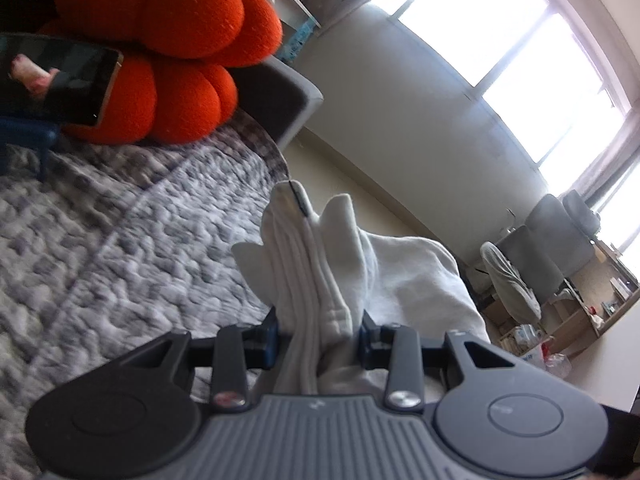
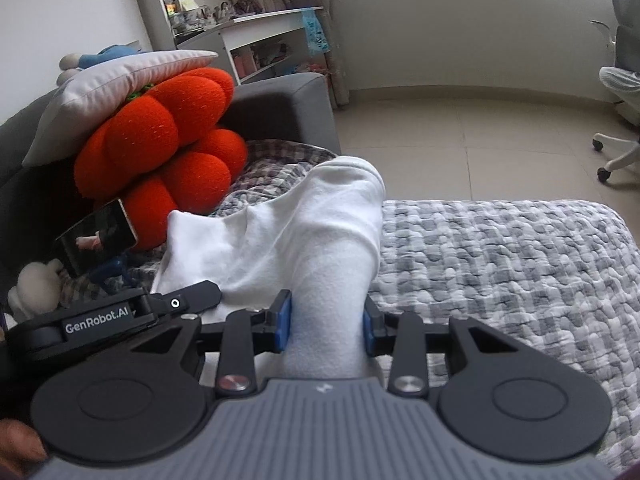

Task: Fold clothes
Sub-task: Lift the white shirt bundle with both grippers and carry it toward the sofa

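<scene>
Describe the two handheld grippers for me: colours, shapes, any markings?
Left gripper and right gripper match: ribbed grey centre body, two round black discs, black linkage arms with silver screws, blue finger pads. The left one's side reads "GenRobot.AI" in white. No cables or sleeves visible.

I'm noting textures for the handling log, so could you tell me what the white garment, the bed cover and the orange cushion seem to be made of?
White garment: soft matte knit, probably cotton; ribbed folds show in the left wrist view.
Bed cover: grey-and-white checked fabric, puckered and matte, apparently quilted.
Orange cushion: fuzzy plush over stuffed lobes, likely synthetic.
</scene>
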Motion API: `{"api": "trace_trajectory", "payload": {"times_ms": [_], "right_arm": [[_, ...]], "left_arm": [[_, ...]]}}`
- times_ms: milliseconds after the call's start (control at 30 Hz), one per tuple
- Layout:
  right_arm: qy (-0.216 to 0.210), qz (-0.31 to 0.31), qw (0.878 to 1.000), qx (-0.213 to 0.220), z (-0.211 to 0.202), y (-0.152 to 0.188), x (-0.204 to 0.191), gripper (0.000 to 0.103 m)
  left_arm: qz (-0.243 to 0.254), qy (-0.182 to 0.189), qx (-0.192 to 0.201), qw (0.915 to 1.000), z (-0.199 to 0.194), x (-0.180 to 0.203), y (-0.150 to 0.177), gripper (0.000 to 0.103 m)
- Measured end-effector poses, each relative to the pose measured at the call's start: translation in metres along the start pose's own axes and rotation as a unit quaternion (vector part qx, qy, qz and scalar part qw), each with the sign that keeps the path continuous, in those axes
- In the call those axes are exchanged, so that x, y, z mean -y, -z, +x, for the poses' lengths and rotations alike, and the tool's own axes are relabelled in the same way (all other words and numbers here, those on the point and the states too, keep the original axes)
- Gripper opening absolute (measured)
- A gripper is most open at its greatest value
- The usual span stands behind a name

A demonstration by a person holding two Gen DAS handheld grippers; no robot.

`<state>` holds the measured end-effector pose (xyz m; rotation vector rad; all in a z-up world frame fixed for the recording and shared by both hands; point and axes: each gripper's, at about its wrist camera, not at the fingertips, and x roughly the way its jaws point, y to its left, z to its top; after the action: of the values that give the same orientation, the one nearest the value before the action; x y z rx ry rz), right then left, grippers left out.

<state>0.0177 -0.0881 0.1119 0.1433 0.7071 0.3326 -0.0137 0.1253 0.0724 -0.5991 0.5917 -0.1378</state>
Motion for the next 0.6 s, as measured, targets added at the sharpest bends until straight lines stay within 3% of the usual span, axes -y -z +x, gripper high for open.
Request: {"api": "trace_trajectory", "payload": {"times_ms": [333,600], "right_arm": [[-0.042,-0.034,0.998,-0.011,0.015,0.000,-0.057,0.038],[-0.129,-0.112,0.985,-0.030,0.032,0.014,-0.147,0.037]], "left_arm": [[-0.025,-0.045,0.055,0.9971,-0.054,-0.040,-0.011,0.036],[-0.073,-0.121,0.131,0.9813,-0.140,-0.102,0.000,0.036]]}}
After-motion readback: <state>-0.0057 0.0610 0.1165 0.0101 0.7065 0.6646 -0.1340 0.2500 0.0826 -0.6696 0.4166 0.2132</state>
